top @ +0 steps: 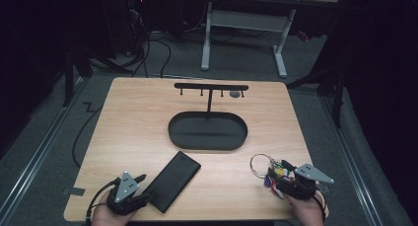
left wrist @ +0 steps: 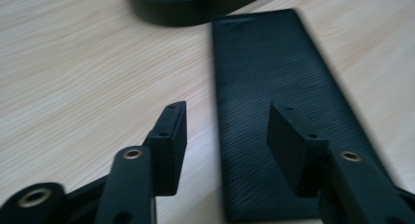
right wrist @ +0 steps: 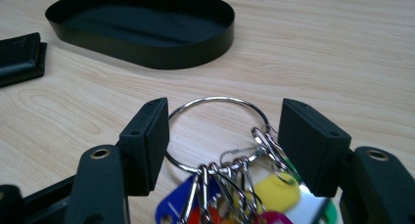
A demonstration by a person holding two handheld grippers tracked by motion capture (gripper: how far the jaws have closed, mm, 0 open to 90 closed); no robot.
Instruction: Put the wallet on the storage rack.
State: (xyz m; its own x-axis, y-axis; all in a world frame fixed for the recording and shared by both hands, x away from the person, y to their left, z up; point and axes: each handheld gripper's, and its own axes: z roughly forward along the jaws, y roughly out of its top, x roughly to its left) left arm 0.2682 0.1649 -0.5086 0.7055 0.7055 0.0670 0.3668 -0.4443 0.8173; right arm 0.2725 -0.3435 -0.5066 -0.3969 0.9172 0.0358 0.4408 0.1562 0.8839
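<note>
- The tray (top: 207,132) is the landmark: a black oval dish with a hook stand (top: 211,87) rising from its far rim. It is my guess that the keys end up on a hook or in the tray.
- The keys (right wrist: 230,185) lie on the surface (top: 138,117) near-right of the tray, well apart from it. The big ring (right wrist: 218,131) points toward the tray, with coloured tags bunched at the near end.
- The right gripper (right wrist: 222,145) sits over the keys with its jaws spread. The ring lies between them, touching the left pad, but no pinch is made.
- To grip well, I judge it best to close across the ring's wire rather than on the loose tags, so the bunch hangs free and the ring stays open for a hook.
- Keep the jaws low and level with the surface, or the thin wire may slip out.
- The wallet (left wrist: 284,116) lies near-left of the tray, flat on the surface.
- The left gripper (left wrist: 227,136) hovers at the wallet's near end, jaws spread, pinching nothing.
- Keep it out of the right hand's path.
</note>
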